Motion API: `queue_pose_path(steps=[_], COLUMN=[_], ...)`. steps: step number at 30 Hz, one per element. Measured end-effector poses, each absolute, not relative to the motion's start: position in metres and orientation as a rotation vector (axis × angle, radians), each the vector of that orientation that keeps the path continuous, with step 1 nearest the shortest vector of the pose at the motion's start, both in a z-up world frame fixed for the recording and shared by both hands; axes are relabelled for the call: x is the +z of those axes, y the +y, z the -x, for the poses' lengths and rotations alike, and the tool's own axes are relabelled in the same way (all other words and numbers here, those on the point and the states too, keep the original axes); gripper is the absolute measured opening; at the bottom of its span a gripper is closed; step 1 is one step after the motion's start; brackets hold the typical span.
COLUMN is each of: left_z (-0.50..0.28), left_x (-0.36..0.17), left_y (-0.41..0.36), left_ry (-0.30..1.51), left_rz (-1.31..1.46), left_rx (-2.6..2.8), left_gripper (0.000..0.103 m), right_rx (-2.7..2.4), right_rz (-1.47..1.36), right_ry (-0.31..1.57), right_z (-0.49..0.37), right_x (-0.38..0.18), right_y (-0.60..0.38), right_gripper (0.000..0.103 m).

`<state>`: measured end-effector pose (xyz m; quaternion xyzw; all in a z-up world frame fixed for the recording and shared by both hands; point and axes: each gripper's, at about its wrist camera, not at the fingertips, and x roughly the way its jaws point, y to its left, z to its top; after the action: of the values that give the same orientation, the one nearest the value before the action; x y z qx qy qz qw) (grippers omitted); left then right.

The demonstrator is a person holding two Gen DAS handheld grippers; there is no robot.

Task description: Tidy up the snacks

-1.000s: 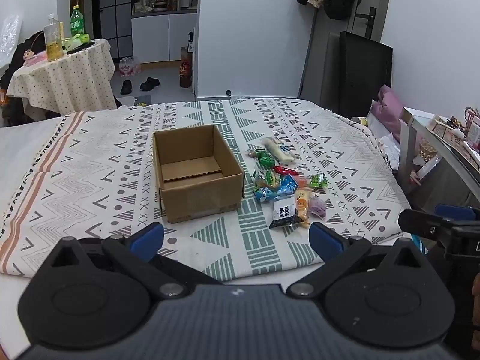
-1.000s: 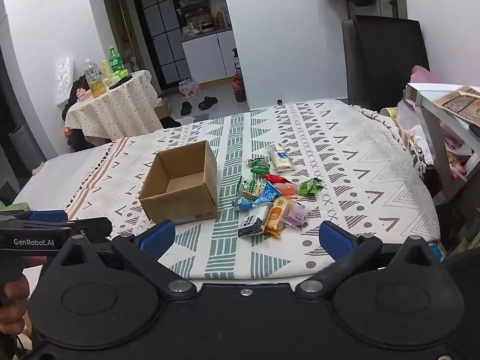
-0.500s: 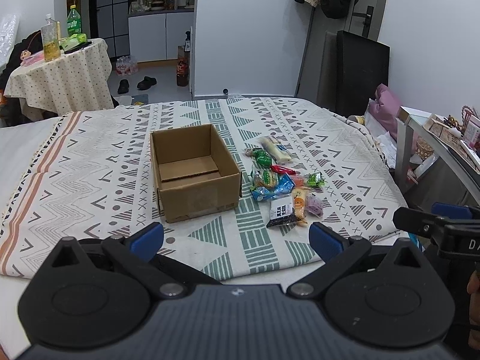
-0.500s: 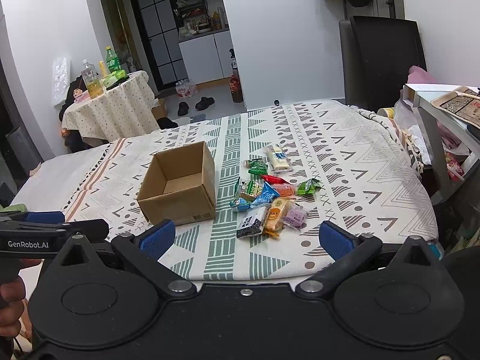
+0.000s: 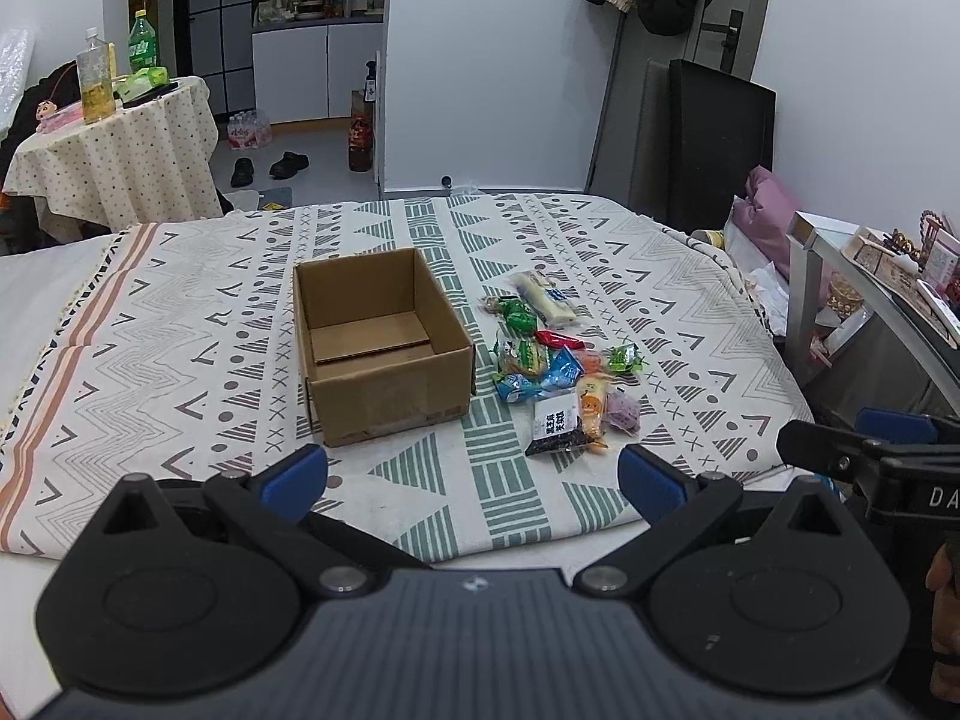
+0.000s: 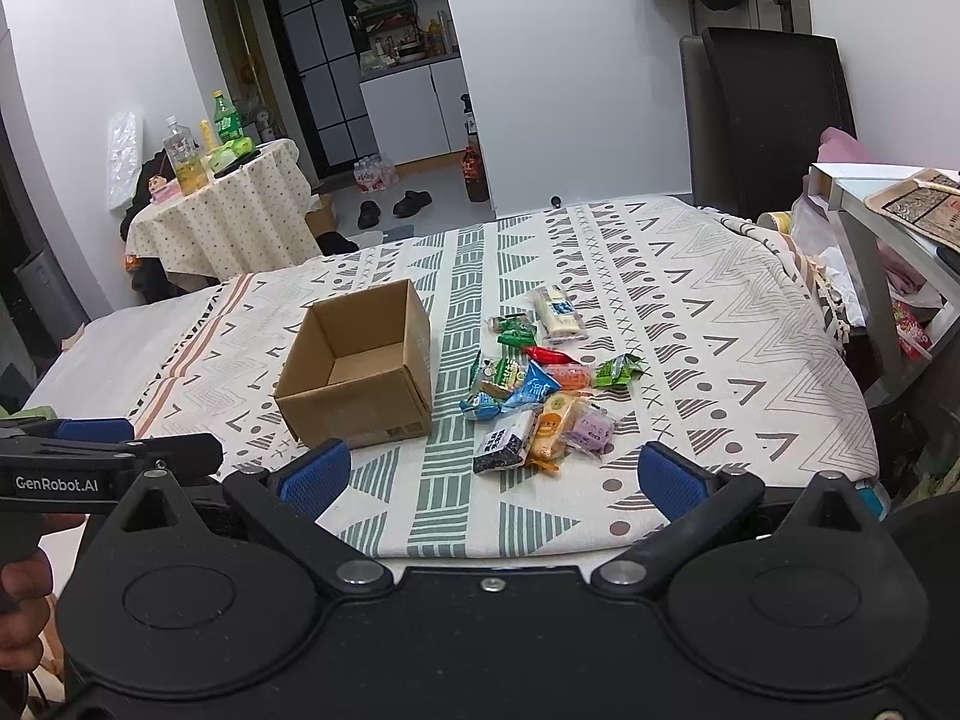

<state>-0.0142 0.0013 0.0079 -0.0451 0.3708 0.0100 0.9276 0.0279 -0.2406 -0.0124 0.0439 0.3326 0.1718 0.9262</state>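
An open, empty cardboard box (image 5: 381,342) (image 6: 360,375) sits on the patterned bedspread (image 5: 180,324) (image 6: 690,312). Right of it lies a pile of several wrapped snacks (image 5: 558,360) (image 6: 540,384): a long white pack at the far end, green, red, blue and orange wrappers, a purple one, and a black-and-white pack (image 5: 555,423) (image 6: 504,449) nearest me. My left gripper (image 5: 474,480) is open and holds nothing, short of the bed's near edge. My right gripper (image 6: 489,471) is also open and holds nothing, in front of the pile.
A round table with a dotted cloth (image 5: 114,156) (image 6: 228,222) carries bottles at the back left. A black panel (image 5: 717,138) leans on the wall at back right. A metal-framed side table (image 5: 864,294) (image 6: 864,222) stands right of the bed. Shoes lie on the floor beyond.
Both grippers drifted slightly, so the box and the snacks shift a little in view. Both stay open. Nothing on the bed has moved.
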Motion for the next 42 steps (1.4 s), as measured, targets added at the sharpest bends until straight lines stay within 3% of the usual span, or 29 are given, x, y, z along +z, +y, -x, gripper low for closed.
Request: queue_pose_path(steps=[42], left_z=[0.0108], left_x=[0.0145], left_y=[-0.005], left_ry=[0.737], left_rz=[0.1], left_rx=[0.01], left_gripper=[0.102], right_rx=[0.33], right_rz=[-0.105], right_ry=[0.651], right_z=[-0.0354], right_x=[-0.0062], right_y=[-0.2486], right_gripper=[0.103])
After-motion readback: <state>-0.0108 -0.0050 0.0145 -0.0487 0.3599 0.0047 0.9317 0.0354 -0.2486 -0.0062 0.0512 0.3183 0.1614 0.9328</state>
